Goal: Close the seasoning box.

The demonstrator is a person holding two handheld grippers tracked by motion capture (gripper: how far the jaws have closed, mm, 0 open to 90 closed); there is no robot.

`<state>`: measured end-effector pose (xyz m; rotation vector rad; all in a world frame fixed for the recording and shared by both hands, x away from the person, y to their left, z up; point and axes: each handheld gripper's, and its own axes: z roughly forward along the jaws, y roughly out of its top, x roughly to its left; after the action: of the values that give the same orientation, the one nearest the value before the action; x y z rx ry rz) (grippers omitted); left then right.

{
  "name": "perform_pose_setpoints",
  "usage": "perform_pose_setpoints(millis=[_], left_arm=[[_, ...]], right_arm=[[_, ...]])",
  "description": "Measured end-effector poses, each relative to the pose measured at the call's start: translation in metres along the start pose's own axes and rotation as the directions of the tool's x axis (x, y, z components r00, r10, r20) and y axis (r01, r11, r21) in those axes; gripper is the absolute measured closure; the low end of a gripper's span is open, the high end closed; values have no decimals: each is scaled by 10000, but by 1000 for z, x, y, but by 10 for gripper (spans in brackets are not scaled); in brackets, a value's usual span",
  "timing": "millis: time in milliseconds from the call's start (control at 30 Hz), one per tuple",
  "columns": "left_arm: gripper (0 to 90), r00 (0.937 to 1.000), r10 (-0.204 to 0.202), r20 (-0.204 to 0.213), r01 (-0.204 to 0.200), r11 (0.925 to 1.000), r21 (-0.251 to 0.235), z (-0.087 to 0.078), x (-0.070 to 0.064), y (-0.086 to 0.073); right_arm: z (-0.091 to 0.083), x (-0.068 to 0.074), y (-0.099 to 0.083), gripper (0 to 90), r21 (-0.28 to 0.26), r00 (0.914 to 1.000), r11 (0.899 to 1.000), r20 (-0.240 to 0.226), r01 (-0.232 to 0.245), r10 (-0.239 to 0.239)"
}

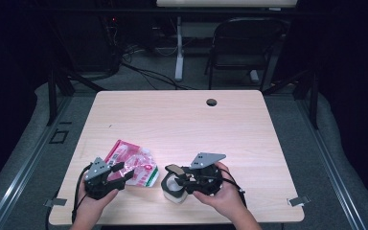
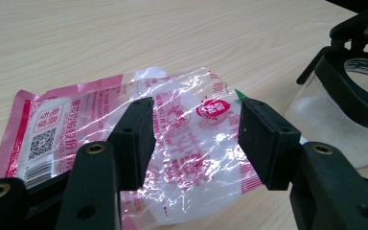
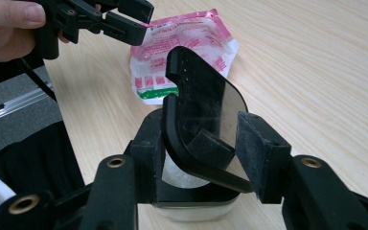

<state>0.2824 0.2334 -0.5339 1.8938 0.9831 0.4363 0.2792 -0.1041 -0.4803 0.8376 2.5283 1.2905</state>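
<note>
On the pale wooden table (image 1: pixel 182 120), your left gripper (image 2: pixel 194 129) hovers spread over the pink packet (image 2: pixel 76 129); your right gripper (image 3: pixel 199 143) clamps the jar's (image 1: pixel 174 188) raised lid (image 3: pixel 206 112)

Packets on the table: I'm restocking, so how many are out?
1. The packet, pink and clear, lies flat near the table's front left, just ahead of the left tool and left of the jar. Another could hide under the hands.

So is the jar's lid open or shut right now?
Open. The lid stands tilted up off the jar, between the right tongs, and the round mouth shows beneath it.
</note>
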Motion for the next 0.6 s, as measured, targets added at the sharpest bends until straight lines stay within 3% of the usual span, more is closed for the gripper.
perform_pose_setpoints(millis=[267, 600], left_arm=[[448, 10000, -29, -75, 30, 10000, 53, -1, 2, 0], [440, 9999, 98, -91, -97, 9999, 80, 2, 0, -2]], right_arm=[[3, 1, 0, 465, 56, 9996, 10000, -274, 7, -6], [8, 5, -1, 430, 277, 9991, 9989, -198, 388, -382]])
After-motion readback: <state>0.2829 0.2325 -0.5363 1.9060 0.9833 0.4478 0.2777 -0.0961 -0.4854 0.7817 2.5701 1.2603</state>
